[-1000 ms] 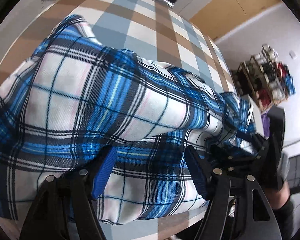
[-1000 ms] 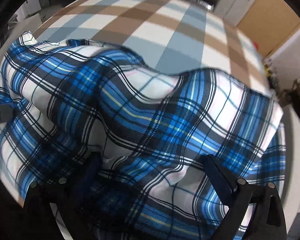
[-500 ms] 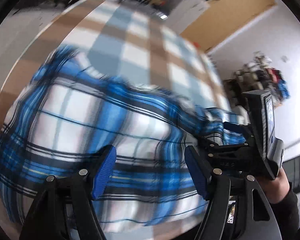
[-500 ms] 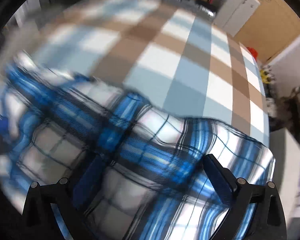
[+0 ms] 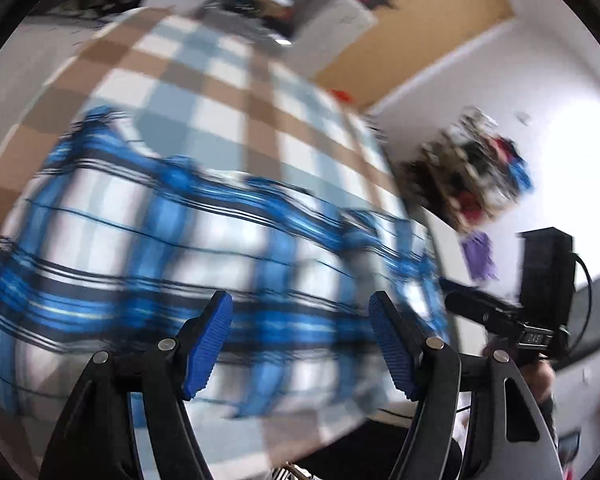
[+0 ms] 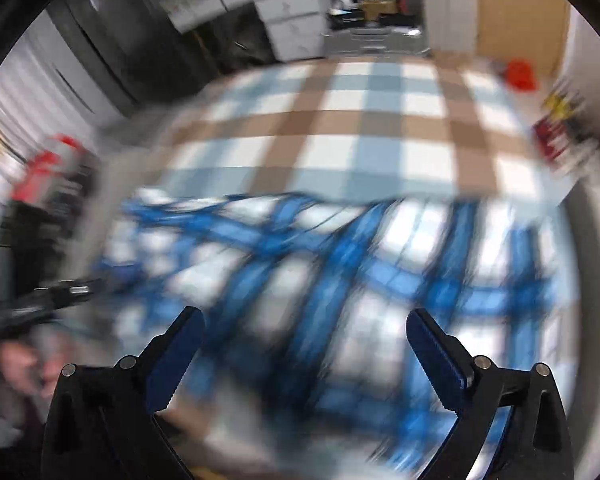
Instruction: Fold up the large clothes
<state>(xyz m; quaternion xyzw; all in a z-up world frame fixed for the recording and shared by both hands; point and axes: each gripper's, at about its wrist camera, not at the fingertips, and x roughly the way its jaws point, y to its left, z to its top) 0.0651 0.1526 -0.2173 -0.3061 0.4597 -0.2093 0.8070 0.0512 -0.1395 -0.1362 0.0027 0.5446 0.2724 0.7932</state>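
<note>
Blue plaid garment [image 5: 172, 264]: bunched on the checked tablecloth [image 5: 220, 92] at its near edge, long axis crosswise, ahead of and below both tools; left gripper [image 5: 300, 340] spread, empty; right gripper [image 6: 304, 344] spread, empty; both about equally near, judging through blur.

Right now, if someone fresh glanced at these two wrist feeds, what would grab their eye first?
The blue plaid garment dominates both feeds, lying bunched across the near part of the brown-and-blue checked tablecloth, smeared by motion blur. Next come the open left gripper and right gripper, blue pads apart above the cloth, gripping nothing. In the left feed, the other gripper's black body juts in at right.
</note>
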